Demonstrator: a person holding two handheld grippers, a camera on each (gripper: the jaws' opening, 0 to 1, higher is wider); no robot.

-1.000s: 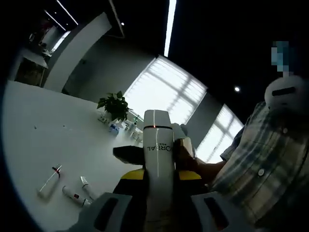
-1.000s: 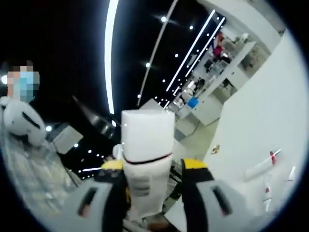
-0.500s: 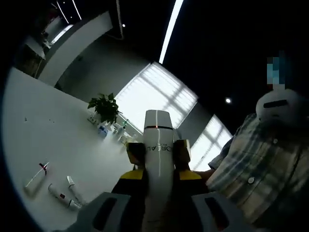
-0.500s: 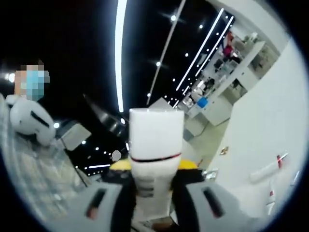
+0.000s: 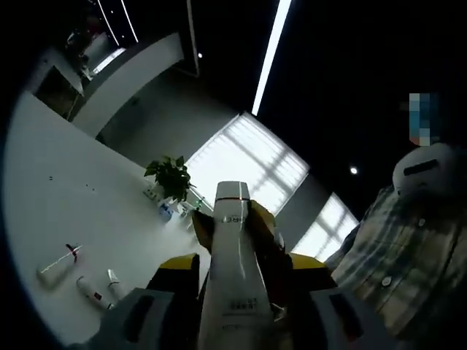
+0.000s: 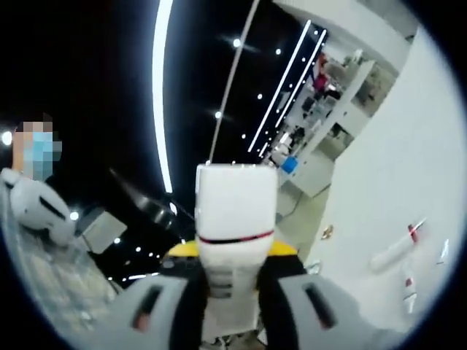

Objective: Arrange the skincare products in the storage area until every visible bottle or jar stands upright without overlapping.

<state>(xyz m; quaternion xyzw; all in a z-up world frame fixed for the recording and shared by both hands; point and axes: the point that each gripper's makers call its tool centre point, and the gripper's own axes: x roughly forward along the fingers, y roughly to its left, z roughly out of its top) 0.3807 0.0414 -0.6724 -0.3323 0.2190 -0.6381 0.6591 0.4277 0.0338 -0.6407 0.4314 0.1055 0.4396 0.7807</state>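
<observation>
so both grippers, left and right, clamp one white bottle aloft; uneven release drops it onto tubes.

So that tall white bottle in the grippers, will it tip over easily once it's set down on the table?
Probably yes. The white bottle looks tall and narrow, so a nudge could topple it. Its smooth, glossy sides may slip between the left gripper jaws if the grip loosens. It looks like rigid plastic, so a fall onto the white table likely wouldn't break it.

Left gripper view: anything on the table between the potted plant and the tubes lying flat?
Nothing: bare white table runs from the potted plant to the tubes in the left gripper view.
</observation>
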